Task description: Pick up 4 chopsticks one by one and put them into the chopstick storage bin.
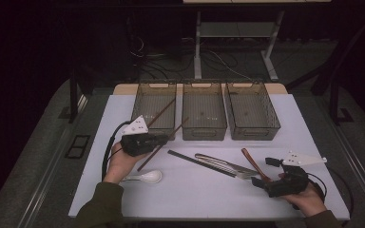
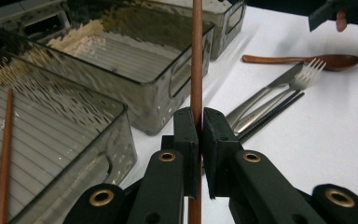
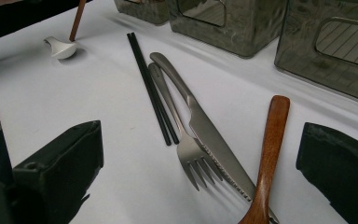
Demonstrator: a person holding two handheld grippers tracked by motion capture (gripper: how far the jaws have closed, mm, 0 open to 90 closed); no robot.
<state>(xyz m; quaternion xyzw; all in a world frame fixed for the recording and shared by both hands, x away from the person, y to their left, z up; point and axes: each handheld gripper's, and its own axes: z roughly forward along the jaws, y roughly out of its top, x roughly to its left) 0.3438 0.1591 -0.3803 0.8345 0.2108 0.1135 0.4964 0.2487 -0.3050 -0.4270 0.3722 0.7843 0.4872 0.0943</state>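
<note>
The white counter [image 1: 285, 123] carries everything, with three smoky transparent bins in a row along its far edge: the left bin [image 1: 155, 92], the middle bin [image 1: 203, 128] and the right bin [image 1: 252, 132]. One brown chopstick [image 2: 3, 154] already lies slanted inside the left bin.

The person's left forearm comes in from the bottom, its hand wrapped around the left hand-held gripper [image 2: 200, 122] just in front of the left bin. Its jaws are pressed tight on a second brown chopstick [image 1: 164, 144], gripped partway along; the stick slants from near the white ceramic spoon [image 1: 148, 177] up towards the gap between the left and middle bins, lifted off the counter at its far end.

The right hand rests low at the near right corner, holding the right hand-held gripper [image 1: 265, 172] with its jaws spread wide and empty, on either side of the wooden spoon [image 3: 269, 154].

Between the two hands lie a knife [image 3: 205, 128], a fork [image 3: 182, 135] close alongside it, and a pair of black chopsticks [image 3: 150, 86] touching the fork's handle.
</note>
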